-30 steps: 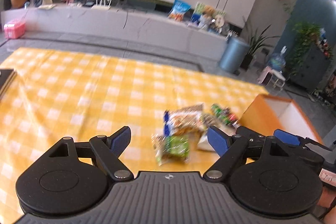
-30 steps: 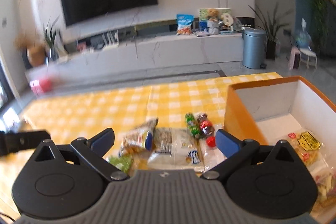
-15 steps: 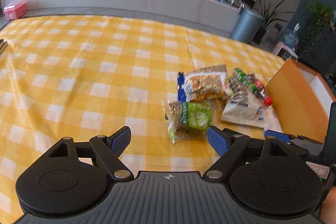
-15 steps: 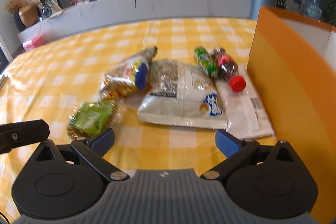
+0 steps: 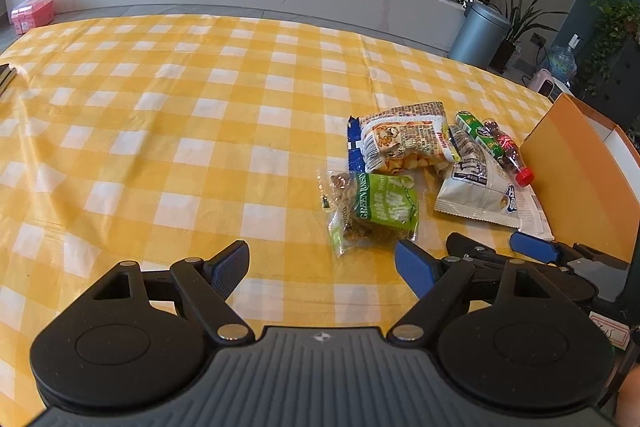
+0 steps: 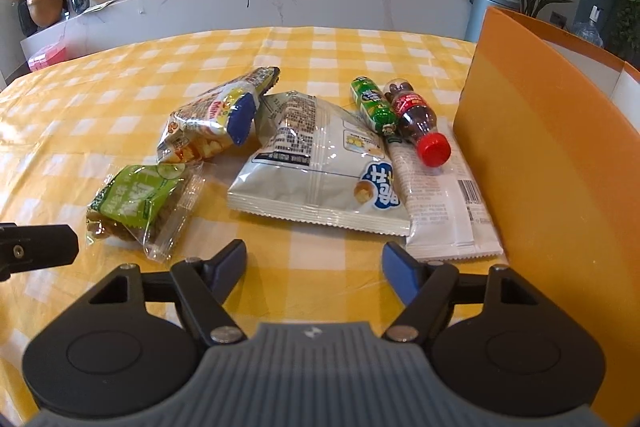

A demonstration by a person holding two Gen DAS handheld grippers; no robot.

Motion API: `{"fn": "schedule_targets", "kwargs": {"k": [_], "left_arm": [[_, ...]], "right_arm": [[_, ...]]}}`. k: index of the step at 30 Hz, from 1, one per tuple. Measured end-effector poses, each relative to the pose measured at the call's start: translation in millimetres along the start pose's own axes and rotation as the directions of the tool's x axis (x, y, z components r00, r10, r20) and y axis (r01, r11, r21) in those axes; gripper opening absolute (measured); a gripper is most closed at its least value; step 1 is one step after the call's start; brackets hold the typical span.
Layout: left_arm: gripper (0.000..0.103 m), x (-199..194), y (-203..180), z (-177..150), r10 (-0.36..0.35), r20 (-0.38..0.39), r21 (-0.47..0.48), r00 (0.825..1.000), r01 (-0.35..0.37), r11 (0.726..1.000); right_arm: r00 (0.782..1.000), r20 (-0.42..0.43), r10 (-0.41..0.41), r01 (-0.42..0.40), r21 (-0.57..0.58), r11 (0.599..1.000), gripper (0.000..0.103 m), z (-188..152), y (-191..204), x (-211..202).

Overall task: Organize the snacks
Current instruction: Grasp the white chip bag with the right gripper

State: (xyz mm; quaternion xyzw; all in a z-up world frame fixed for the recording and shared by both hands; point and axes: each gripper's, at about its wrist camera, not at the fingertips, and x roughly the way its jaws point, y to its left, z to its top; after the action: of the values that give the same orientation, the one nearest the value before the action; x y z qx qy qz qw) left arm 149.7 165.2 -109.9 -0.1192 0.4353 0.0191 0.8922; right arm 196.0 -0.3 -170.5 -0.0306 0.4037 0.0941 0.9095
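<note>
snack pile's all lying flat: green raisin pack (image 6: pixel 138 205) at 9 o'clock, white chip bag (image 6: pixel 320 171) dead center, cola bottle (image 6: pixel 416 121) at 2 o'clock beside the orange box (image 6: pixel 560 163).

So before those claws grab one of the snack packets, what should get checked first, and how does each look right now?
1. Right gripper open, nothing between its jaws, which have just been closing: ok.
2. Left gripper open and empty: ok.
3. White chip bag straight ahead of right gripper, unobstructed: ok.
4. Green raisin packet ahead of left gripper: ok.
5. Small cola bottle lies on the long white packet; may roll: not ok.
6. Room inside orange box: cannot tell.
</note>
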Motion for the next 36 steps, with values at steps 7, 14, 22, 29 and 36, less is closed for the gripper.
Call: {"fn": "schedule_targets", "kwargs": {"k": [7,14,22,29,36], "left_arm": [[0.097,-1.1,2.4,-1.1,-0.01,-0.006,-0.005,1.0,0.01,1.0],[0.097,-7.4,4.5,0.0,-0.046,0.0,-0.029,0.999,0.046,0.998],[0.097,-10.3,-4.2,-4.2,-0.08,0.003,-0.016,0.997,0.08,0.997],[0.097,-3.7,-4.6,-5.0,-0.052,-0.011,-0.01,0.999,0.052,0.999],[0.097,-8.8,-4.9,-4.8,-0.059,0.001,-0.006,0.998,0.059,0.998]], "right_arm": [[0.996,0.087,0.028,-0.021,-0.078,0.997,0.076,-3.8,16.3,-8.1],[0.968,0.239,0.072,-0.068,-0.027,0.997,0.093,13.6,4.5,-36.9],[0.993,0.055,0.1,-0.108,0.166,0.98,0.092,55.6,-11.2,16.9],[0.997,0.071,0.02,-0.025,0.073,0.997,0.064,50.2,5.7,16.5],[0.997,0.064,0.051,-0.057,0.094,0.994,0.03,49.3,-4.1,4.0]]}}
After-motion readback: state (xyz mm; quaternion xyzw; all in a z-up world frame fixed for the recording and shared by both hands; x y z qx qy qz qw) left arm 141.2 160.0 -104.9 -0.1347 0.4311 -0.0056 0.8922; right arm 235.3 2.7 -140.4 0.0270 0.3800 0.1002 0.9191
